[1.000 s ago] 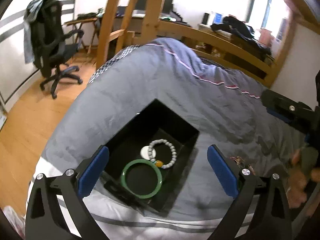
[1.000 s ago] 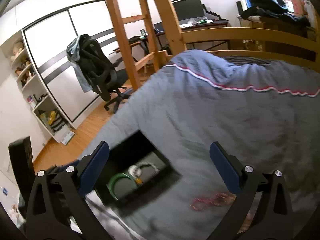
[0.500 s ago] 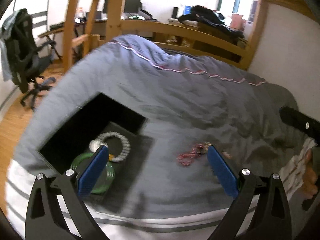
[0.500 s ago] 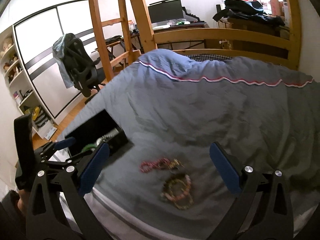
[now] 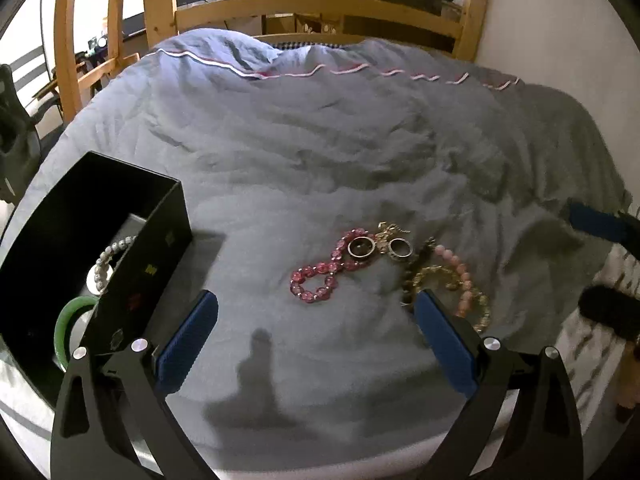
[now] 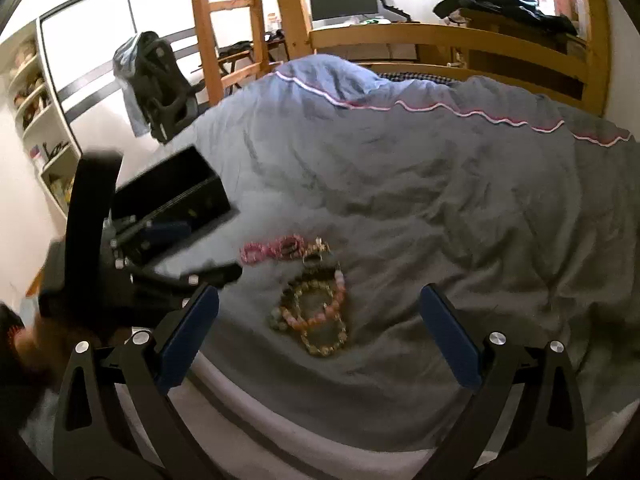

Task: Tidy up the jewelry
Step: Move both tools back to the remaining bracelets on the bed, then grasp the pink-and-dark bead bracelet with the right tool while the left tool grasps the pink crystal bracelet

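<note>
A black jewelry box [image 5: 120, 240] sits on the grey duvet at the left, holding a green bangle [image 5: 66, 326] and a white bead bracelet [image 5: 108, 256]. A heap of jewelry lies on the duvet: a red bead bracelet [image 5: 320, 276], two rings [image 5: 362, 246], a pink bead bracelet [image 5: 460, 276] and a gold chain [image 5: 480, 316]. My left gripper [image 5: 316, 328] is open and empty just before the heap. My right gripper [image 6: 320, 324] is open and empty above the heap [image 6: 316, 312]. The box [image 6: 180, 200] shows at the left in the right wrist view.
The grey duvet [image 5: 320, 140] covers the bed, with a wooden bed frame [image 5: 360, 8] behind. A ladder [image 6: 248, 24], an office chair [image 6: 160, 80] and shelves [image 6: 36, 120] stand at the left. The left gripper [image 6: 132, 256] shows beside the box.
My left gripper has swung right from over the box to the loose jewelry heap. My right gripper has moved closer to the heap. Both stay open.
</note>
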The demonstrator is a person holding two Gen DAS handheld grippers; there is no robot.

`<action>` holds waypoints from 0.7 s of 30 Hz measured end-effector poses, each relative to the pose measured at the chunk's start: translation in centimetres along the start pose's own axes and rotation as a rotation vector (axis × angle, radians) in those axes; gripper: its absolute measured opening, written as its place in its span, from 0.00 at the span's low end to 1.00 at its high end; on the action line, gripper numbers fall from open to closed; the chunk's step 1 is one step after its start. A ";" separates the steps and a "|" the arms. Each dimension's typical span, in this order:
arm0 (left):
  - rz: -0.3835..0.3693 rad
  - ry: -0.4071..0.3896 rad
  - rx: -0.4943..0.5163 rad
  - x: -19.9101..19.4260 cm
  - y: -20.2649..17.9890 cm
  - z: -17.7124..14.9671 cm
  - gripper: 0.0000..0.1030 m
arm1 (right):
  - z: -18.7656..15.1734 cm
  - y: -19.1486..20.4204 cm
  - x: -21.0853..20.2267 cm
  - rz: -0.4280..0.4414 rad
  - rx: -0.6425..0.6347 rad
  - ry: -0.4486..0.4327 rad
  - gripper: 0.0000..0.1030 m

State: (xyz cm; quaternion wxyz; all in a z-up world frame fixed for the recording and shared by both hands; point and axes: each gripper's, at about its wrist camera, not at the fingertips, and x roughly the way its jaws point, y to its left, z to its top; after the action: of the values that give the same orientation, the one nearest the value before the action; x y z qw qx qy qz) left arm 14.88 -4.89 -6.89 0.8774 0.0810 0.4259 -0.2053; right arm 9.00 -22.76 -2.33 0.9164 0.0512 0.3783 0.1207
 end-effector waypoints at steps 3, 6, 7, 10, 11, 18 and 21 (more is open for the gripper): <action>0.008 0.002 -0.007 0.9 0.3 0.3 0.94 | -1.4 -0.2 1.4 0.044 0.014 0.011 0.96; 0.007 0.005 -0.023 1.6 0.8 0.6 0.94 | -1.8 -0.1 3.0 0.071 0.010 0.038 0.91; 0.011 0.007 -0.025 1.9 0.9 0.7 0.94 | -1.7 0.0 3.5 0.081 0.004 0.043 0.89; 0.014 0.024 -0.018 2.9 0.9 0.8 0.89 | -1.8 -0.3 5.1 0.093 0.011 0.082 0.72; 0.015 0.034 -0.014 3.2 0.9 0.8 0.86 | -1.9 -0.5 5.5 0.093 0.022 0.097 0.67; 0.010 0.105 0.021 4.9 0.2 0.4 0.57 | -2.4 -1.2 7.3 0.083 0.043 0.144 0.35; -0.007 0.108 0.000 4.7 0.5 0.6 0.34 | -2.3 -1.5 7.2 0.091 0.062 0.134 0.22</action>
State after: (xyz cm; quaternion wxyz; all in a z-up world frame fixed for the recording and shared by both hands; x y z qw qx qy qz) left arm 18.15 -5.96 -10.19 0.8524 0.0905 0.4728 -0.2040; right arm 12.56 -22.38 -9.12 0.8805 0.0883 0.4396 0.1537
